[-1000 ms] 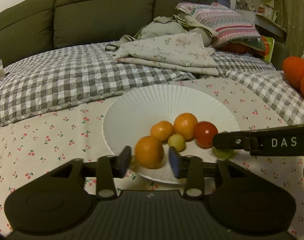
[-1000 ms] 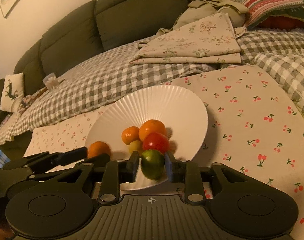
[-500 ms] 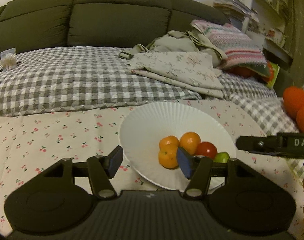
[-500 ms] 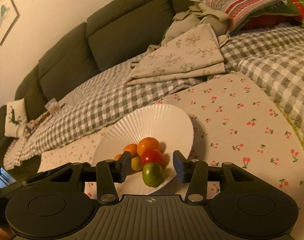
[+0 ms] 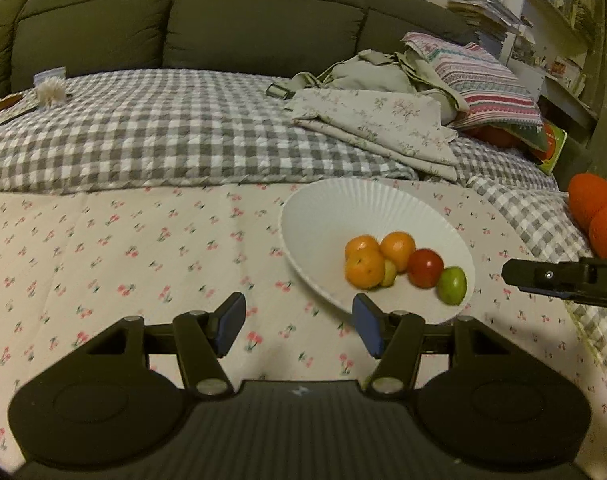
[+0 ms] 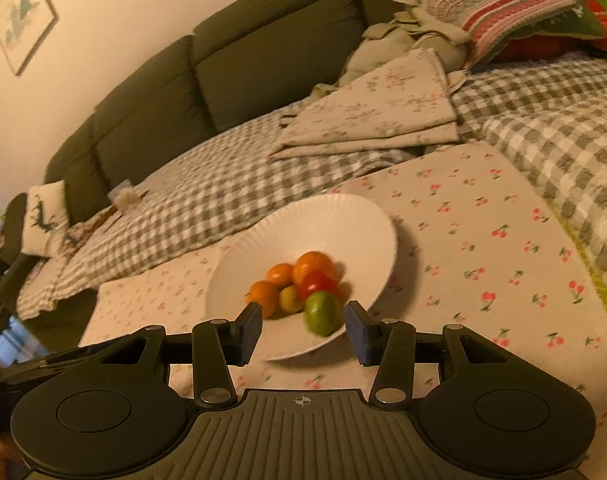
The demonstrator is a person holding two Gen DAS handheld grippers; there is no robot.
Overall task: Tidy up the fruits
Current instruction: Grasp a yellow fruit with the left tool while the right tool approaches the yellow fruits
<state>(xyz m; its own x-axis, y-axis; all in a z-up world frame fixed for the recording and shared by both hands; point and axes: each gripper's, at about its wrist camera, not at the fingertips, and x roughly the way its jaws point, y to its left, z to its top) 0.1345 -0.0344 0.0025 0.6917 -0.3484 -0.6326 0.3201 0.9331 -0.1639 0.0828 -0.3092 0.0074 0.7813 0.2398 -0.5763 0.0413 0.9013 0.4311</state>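
Note:
A white ribbed plate (image 5: 343, 208) (image 6: 335, 220) rests on the cherry-print cloth (image 5: 143, 256). On it lie three oranges (image 5: 365, 268) (image 6: 315, 264), a small yellow-green fruit (image 5: 389, 274) (image 6: 291, 298), a red tomato (image 5: 425, 268) (image 6: 317, 282) and a green lime (image 5: 452, 285) (image 6: 323, 312). My left gripper (image 5: 299, 330) is open over bare cloth, left of and nearer than the plate. My right gripper (image 6: 303, 332) is open just before the plate's near rim, with the lime lying beyond its fingertips, untouched. Its tip (image 5: 543, 276) shows at the right of the left wrist view.
A grey checked blanket (image 5: 163, 136) covers the sofa seat behind the cloth. Folded floral fabric (image 5: 375, 128) and a striped pillow (image 5: 479, 76) lie at the back right. An orange object (image 5: 595, 208) sits at the right edge. A small deer cushion (image 6: 43, 216) is far left.
Both grippers opened and pulled back from the plate. The left one let go of an orange, the right one the lime; both fruits now lie on the plate. The left gripper swung left.

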